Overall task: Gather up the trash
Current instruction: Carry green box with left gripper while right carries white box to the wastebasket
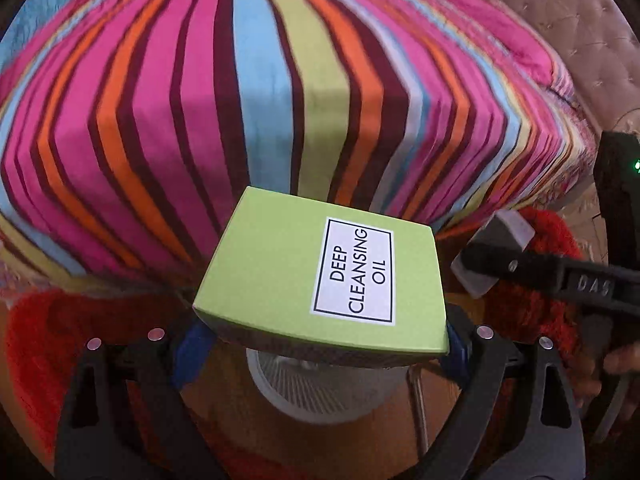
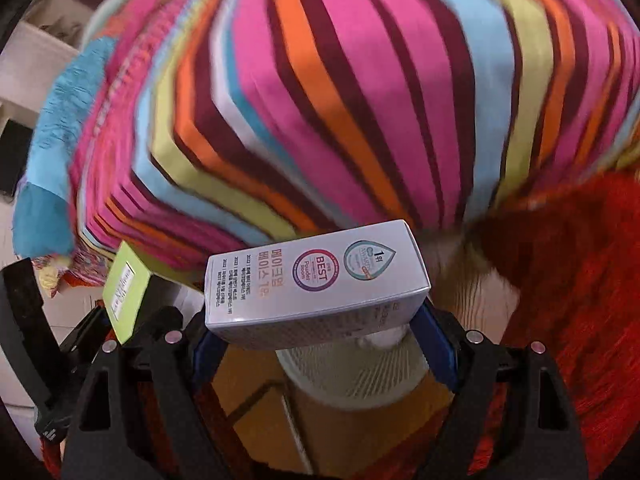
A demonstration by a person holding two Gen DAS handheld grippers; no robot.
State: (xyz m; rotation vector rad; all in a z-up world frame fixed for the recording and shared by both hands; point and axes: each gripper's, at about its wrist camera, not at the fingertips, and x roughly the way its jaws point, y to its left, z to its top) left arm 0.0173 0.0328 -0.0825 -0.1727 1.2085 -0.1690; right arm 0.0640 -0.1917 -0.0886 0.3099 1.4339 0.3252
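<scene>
My left gripper is shut on a green box with a white label reading DEEP CLEANSING OIL, clamped between its blue pads. Directly below it stands a white ribbed bin on the floor. My right gripper is shut on a white cosmetics box with round badges and Korean print, also above the white ribbed bin. From the right wrist view the green box shows at the left. The right gripper's body shows at the right of the left wrist view.
A bed with a bright striped cover fills the space ahead in both views. A red shaggy rug lies by the bin on a wooden floor. A beige quilted headboard is at the upper right. A hand grips the right tool.
</scene>
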